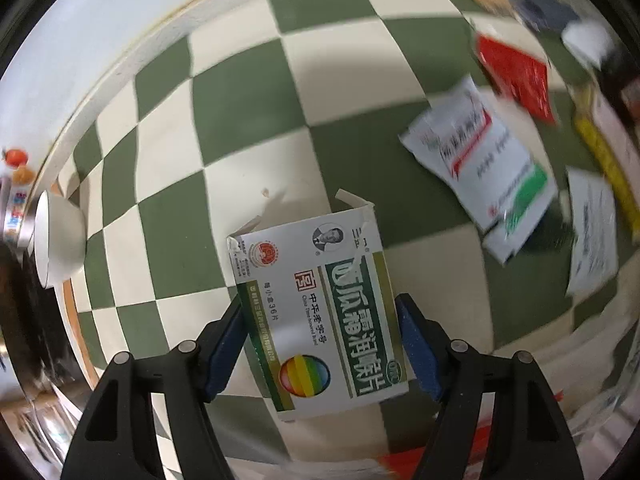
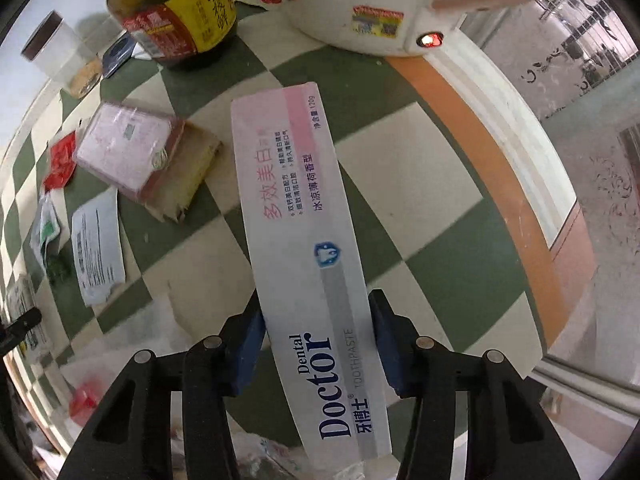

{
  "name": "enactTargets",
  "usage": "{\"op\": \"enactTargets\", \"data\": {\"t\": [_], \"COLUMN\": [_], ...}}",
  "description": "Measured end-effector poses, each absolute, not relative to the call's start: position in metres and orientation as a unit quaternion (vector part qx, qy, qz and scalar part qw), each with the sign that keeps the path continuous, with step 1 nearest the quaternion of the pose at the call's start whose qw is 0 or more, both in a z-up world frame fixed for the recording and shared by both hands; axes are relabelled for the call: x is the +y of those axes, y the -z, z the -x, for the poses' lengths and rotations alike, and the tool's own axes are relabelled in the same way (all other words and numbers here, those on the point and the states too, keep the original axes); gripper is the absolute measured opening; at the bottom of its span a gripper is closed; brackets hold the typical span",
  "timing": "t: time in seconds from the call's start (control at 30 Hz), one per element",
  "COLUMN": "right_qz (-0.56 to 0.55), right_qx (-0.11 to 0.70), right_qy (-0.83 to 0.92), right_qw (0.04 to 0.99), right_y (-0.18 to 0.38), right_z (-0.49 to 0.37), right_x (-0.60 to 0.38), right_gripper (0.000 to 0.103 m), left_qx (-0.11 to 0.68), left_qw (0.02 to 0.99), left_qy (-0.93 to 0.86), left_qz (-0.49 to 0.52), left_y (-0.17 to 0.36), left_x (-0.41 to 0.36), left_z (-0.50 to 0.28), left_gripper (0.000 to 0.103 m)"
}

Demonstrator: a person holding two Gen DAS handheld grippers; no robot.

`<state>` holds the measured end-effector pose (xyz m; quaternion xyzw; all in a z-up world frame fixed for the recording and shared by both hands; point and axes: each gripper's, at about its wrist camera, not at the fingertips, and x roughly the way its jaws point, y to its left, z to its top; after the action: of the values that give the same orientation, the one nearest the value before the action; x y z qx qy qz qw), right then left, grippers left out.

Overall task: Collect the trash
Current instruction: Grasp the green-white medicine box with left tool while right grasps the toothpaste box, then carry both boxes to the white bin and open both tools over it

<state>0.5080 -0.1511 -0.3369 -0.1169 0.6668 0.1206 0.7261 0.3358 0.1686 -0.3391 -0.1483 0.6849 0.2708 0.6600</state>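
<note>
Green-and-cream checkered cloth (image 1: 248,92) covered the bench, with an orange band (image 2: 492,168) along its edge in the right wrist view and patterned floor beyond.

Left side: your left gripper (image 1: 320,344) was clamped on a white-and-green medicine box (image 1: 320,312), blue pads pressed against its two long sides. The box's far end was torn open, flaps sticking up. It sat tilted between the fingers, above the cloth; contact with the cloth could not be told. Ahead and to the right lay a white sachet with red and green print (image 1: 488,168), blurred, with a red wrapper (image 1: 516,76) just beyond it and a printed leaflet (image 1: 592,232) near the right edge. A white bowl (image 1: 60,240) stood far left at the bench edge.

Right side: your right gripper (image 2: 316,344) held a long white-and-pink toothpaste box (image 2: 304,248) marked "Dental Doctor", gripped across its width near the logo end, the pink end pointing away toward a white appliance (image 2: 360,4) with a lit red lamp. To the left of the box lay a pink packet (image 2: 128,144) resting on top of a torn brown carton (image 2: 188,172), and a folded leaflet (image 2: 98,244) nearer to you. A dark sauce bottle with a yellow label (image 2: 180,12) stood at the far side, touching nothing you held. A white jar with a dark lid (image 2: 52,44) stood farther left.
</note>
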Motion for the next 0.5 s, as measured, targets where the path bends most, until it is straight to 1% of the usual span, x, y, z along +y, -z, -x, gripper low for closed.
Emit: {"op": "enactTargets", "data": {"t": [0.07, 0.13, 0.17, 0.2, 0.33, 0.5], "right_qz": [0.120, 0.118, 0.120, 0.128, 0.129, 0.103], "right_qx": [0.675, 0.685, 0.683, 0.680, 0.663, 0.633], "right_qy": [-0.124, -0.123, -0.124, -0.124, -0.131, -0.125], "right_qw": [0.717, 0.708, 0.710, 0.711, 0.726, 0.757], "right_y": [0.343, 0.352, 0.353, 0.354, 0.352, 0.329], "right_z": [-0.510, -0.513, -0.513, -0.510, -0.510, -0.504], "right_x": [-0.152, -0.154, -0.154, -0.152, -0.147, -0.164], "right_gripper": [0.052, 0.053, 0.054, 0.052, 0.051, 0.050], "left_qx": [0.684, 0.681, 0.678, 0.677, 0.670, 0.632], "left_qw": [0.657, 0.655, 0.657, 0.659, 0.670, 0.711], "left_qy": [-0.272, -0.273, -0.272, -0.270, -0.286, -0.300], "left_qz": [0.163, 0.182, 0.187, 0.187, 0.141, 0.073], "left_y": [0.335, 0.331, 0.327, 0.324, 0.308, 0.256], "left_x": [0.172, 0.176, 0.176, 0.173, 0.161, 0.138], "left_z": [-0.334, -0.330, -0.329, -0.329, -0.335, -0.341], "left_gripper": [0.074, 0.073, 0.068, 0.065, 0.064, 0.064]}}
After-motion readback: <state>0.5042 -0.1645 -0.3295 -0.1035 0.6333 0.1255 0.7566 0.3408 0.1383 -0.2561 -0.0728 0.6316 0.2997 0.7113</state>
